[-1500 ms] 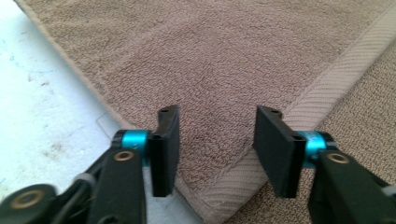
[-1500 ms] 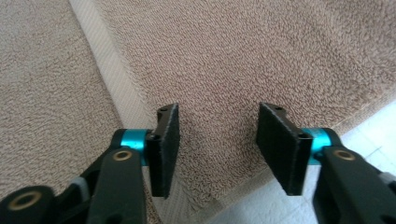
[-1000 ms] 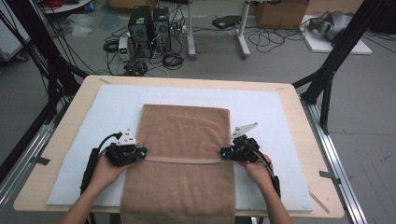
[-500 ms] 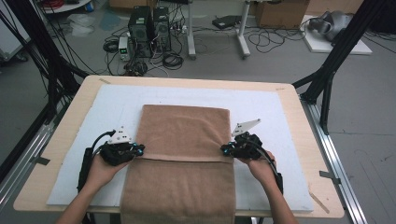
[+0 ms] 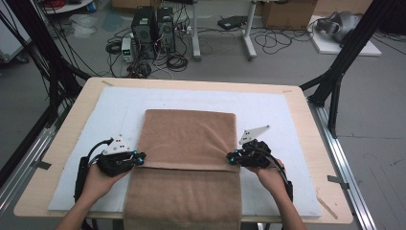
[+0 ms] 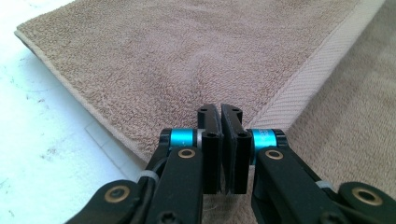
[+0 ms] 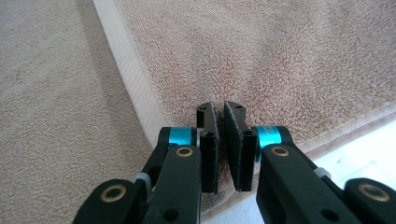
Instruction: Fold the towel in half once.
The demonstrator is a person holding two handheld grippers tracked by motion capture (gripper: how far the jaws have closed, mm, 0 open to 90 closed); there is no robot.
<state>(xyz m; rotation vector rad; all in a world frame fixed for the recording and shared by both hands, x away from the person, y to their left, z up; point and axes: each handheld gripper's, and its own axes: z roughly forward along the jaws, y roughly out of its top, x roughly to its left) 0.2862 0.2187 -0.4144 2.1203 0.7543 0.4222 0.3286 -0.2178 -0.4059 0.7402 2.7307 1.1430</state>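
The towel [image 5: 186, 139] lies in the middle of the white mat [image 5: 287, 120]. Its long side runs from 12 o'clock down to 6 o'clock, where the lower layer hangs over the near edge of the table [image 5: 309, 108]. A top layer is folded over it, with the fold at the 12 o'clock end and the pale hem band [image 5: 186, 167] lying straight across the middle.

Very little has changed over the last second. The hem band sits about where it did, and the fold line at 12 o'clock has not shifted. Your left gripper [image 5: 140, 157] has drifted a touch outward toward 9 o'clock, taking up slack at its corner. Your right gripper [image 5: 231, 157] has kept its place at the 3 o'clock end of the hem.

Both pairs of tongs are pressed together, each pinching a corner of the top layer. In the left gripper view and the right gripper view, the pile puckers into a small crease just ahead of the pads, so the cloth looks truly caught and not merely touched.

For the work in hand, I judge that you are at a pause, not in the middle of a carry. The flap is held taut and square between your hands, and the hem runs level. Whichever way you take it next, move both corners together, or the hem will skew.
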